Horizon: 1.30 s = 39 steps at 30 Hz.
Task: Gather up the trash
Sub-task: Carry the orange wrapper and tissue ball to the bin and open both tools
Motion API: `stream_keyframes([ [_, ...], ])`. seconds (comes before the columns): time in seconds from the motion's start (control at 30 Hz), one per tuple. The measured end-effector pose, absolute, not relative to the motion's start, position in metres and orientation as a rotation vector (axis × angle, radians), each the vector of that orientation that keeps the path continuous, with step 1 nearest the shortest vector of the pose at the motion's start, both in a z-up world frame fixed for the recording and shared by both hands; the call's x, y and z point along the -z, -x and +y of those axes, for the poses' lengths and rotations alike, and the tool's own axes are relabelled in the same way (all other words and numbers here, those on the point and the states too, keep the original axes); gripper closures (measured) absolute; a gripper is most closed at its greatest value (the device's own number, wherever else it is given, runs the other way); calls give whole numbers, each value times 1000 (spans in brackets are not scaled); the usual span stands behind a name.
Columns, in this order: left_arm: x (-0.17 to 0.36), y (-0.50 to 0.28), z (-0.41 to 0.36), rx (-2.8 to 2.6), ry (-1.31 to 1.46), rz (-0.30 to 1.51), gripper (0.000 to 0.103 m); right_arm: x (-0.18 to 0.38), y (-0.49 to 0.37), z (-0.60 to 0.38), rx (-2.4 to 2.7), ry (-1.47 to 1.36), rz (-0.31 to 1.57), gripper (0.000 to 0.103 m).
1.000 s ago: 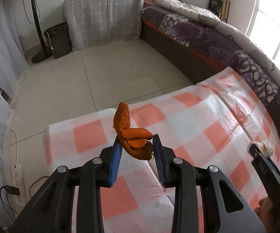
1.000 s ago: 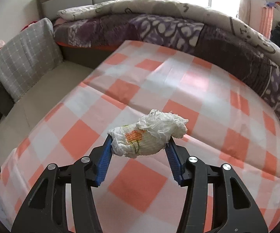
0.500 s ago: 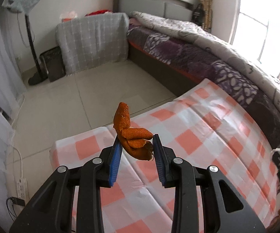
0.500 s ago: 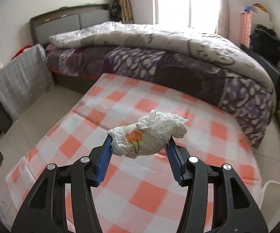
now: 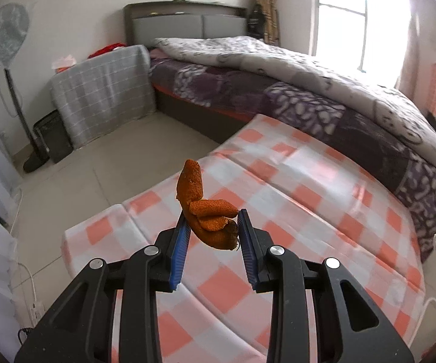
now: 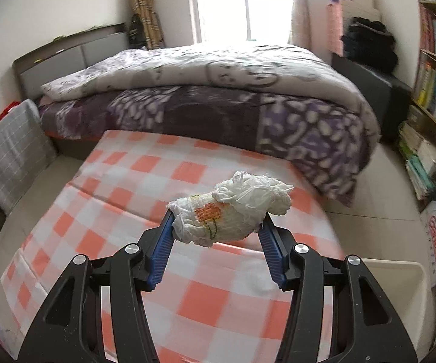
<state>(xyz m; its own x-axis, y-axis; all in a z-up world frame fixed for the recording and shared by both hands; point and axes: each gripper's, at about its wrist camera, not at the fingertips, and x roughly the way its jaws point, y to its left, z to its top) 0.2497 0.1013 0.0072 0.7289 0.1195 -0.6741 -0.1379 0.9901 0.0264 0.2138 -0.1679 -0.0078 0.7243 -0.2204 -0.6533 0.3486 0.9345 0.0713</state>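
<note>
Left wrist view: one curled orange peel is pinched in the left gripper, held above the checked table. One crumpled white tissue is clamped in the right gripper above that same table. Either light scrap could slip free if jolted. One white bin stands just beside the table.

Left claw angled downward, clamped narrowly, right claw angled downward, clamped wider
</note>
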Motion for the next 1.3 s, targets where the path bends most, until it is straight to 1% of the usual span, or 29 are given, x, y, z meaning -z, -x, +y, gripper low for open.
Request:
stream_keyframes([
  [0.2, -15, -233, 60, -62, 31, 729, 71, -3, -168, -210, 344, -221, 659, 52],
  [0.3, -7, -223, 42, -2, 142, 769, 71, -7, -147, -234, 366, -241, 645, 52],
  [0.37, -4, -217, 28, 17, 152, 767, 71, -8, -136, -245, 380, -241, 627, 52],
  [0.7, -10, -199, -42, 120, 75, 731, 71, -7, -96, -291, 419, -236, 581, 51],
  [1.3, -5, -162, -147, 305, -59, 734, 71, -1, -52, -362, 512, -343, 605, 51],
])
